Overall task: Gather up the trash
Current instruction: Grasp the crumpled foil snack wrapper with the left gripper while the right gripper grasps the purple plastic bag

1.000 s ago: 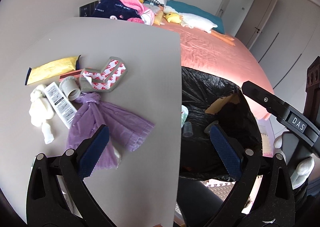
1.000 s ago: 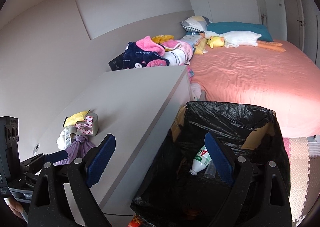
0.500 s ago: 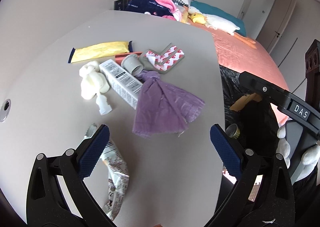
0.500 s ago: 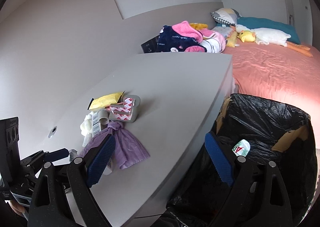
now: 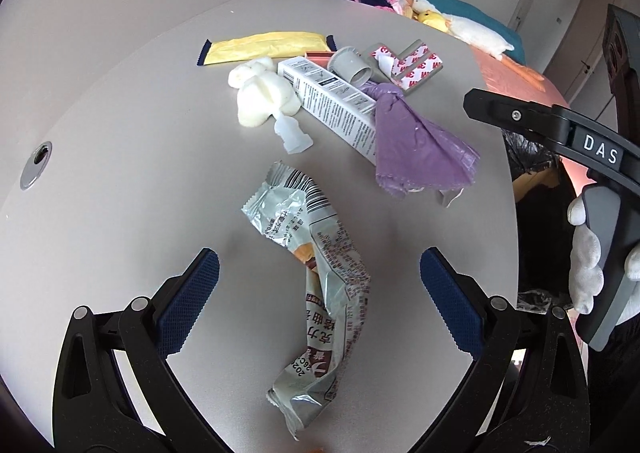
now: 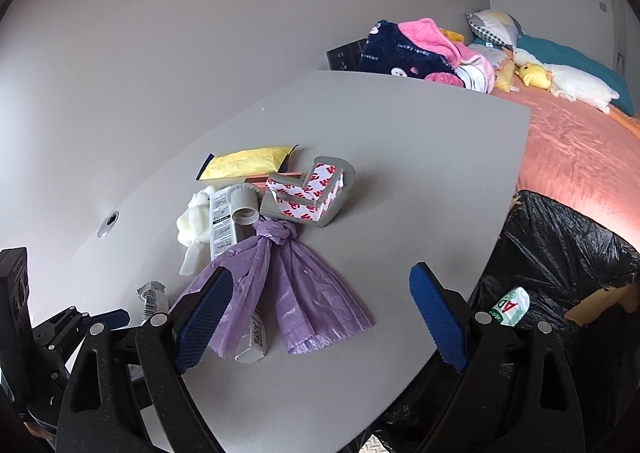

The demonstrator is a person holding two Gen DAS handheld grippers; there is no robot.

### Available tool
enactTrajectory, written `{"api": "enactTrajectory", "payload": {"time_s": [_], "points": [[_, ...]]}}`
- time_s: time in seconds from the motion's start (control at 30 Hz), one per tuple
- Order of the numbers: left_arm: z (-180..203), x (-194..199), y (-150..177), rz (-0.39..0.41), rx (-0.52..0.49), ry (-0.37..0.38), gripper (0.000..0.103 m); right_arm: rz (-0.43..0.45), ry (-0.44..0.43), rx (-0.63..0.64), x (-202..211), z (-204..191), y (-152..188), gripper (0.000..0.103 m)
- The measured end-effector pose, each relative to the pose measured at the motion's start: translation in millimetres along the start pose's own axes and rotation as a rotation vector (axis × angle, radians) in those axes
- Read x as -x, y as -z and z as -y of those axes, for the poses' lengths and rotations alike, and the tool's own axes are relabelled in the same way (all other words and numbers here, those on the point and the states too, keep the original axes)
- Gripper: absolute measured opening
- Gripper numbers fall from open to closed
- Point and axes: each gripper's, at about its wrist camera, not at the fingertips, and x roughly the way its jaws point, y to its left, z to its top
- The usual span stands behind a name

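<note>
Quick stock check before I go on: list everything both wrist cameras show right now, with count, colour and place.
crumpled silver snack wrapper: 1, silver with print, table, between the left claw's fingers
knotted purple plastic bag: 1, purple, table centre
long white printed carton: 1, white, partly under the purple bag
white foam wad: 1, white, left of the carton
yellow flat packet: 1, yellow, far side of the pile
grey plastic tube piece: 1, grey, on the carton's far end
grey corner guard with red-white tape: 1, beside the tube
black-lined trash bin: 1, black, off the table's right edge
grey table: 1
pink bed: 1, behind the bin
left claw: 1, open
right claw: 1, open
gloved hand: 1, white, on the right claw's grip
</note>
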Motion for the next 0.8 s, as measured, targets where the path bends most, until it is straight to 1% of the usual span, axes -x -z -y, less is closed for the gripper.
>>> {"api": "enactTrajectory", "payload": {"time_s": [0.07, 0.1, 0.17, 0.23, 0.27, 0.3, 0.37, 0.4, 0.43, 0.5, 0.63, 0.73, 0.77, 0.8], "points": [[-3.4, 0.8, 0.6, 0.009, 0.009, 0.003, 0.097, -0.021, 0.008, 0.009, -10.4, -5.1, -1.0, 0.091], [-3.9, 1.7, 0.3, 0.016, 0.011, 0.002, 0.095, -0.035, 0.012, 0.012, -16.2, -7.3, -0.9, 0.091], [-4.6, 2.1, -0.4, 0.023, 0.012, -0.002, 0.087, -0.059, 0.025, 0.018, -26.9, -11.1, -0.7, 0.090], [-6.0, 0.3, -1.0, 0.018, 0.018, -0.001, 0.079, -0.070, 0.044, 0.019, -35.5, -13.0, -0.3, 0.086], [-7.0, -1.2, -1.3, 0.013, 0.022, 0.000, 0.076, -0.064, 0.034, 0.008, -37.4, -12.0, -0.5, 0.086], [-7.8, -2.9, -1.3, 0.007, 0.025, 0.001, 0.071, -0.064, 0.031, -0.001, -38.4, -11.3, -1.2, 0.084], [-7.9, -3.6, -1.5, 0.008, 0.020, -0.004, 0.067, -0.058, 0.037, -0.003, -38.5, -11.1, -2.9, 0.077], [-7.6, -3.4, -1.9, 0.008, 0.018, -0.004, 0.064, -0.059, 0.038, -0.005, -38.7, -10.2, -3.9, 0.071], [-7.3, -3.5, -2.8, 0.008, 0.017, 0.000, 0.063, -0.068, 0.030, -0.017, -39.9, -8.5, -3.8, 0.064], [-7.9, -4.4, -5.1, 0.007, 0.022, 0.012, 0.058, -0.100, -0.005, -0.052, -45.6, -3.0, -2.3, 0.055], [-6.5, -4.6, -5.9, 0.013, 0.024, 0.011, 0.056, -0.090, 0.029, -0.021, -44.3, -5.7, -0.6, 0.047], [-6.9, -4.5, -5.9, 0.016, 0.031, 0.009, 0.054, -0.089, 0.075, 0.026, -45.0, -11.5, 1.6, 0.037], [-7.4, -4.4, -5.8, 0.018, 0.035, 0.011, 0.052, -0.089, 0.087, 0.037, -45.3, -12.9, 2.3, 0.028], [-7.9, -4.2, -5.7, 0.022, 0.037, 0.011, 0.048, -0.089, 0.092, 0.041, -45.4, -13.4, 2.9, 0.018]]}}
